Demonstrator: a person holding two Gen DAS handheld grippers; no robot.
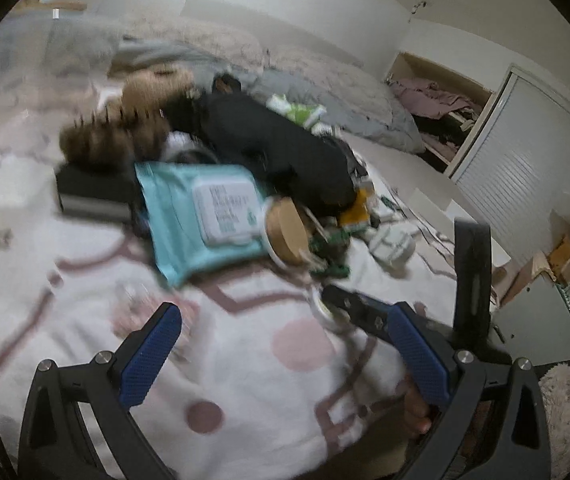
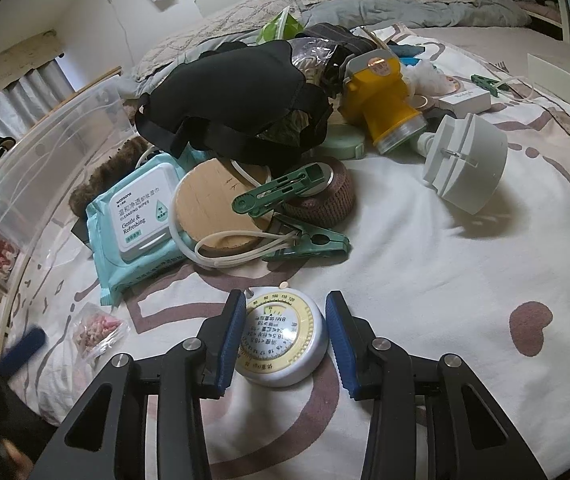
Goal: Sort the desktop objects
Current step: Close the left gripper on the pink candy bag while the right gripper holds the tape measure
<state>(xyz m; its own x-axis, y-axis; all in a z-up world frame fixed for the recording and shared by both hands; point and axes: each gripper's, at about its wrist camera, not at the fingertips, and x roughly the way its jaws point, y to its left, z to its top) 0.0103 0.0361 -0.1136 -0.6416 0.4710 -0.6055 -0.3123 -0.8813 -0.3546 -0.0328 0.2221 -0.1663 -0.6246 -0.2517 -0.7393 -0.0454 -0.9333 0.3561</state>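
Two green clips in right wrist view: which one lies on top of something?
The upper green clip: it rests across the wooden disc and the knitted roll. The lower green clip lies on the bedspread.

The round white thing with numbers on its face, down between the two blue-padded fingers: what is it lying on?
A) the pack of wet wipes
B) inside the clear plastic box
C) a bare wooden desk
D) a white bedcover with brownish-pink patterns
D: in the right wrist view the round dial tape measure lies flat on the white patterned bedcover, between the right gripper's blue pads, apart from the wipes pack.
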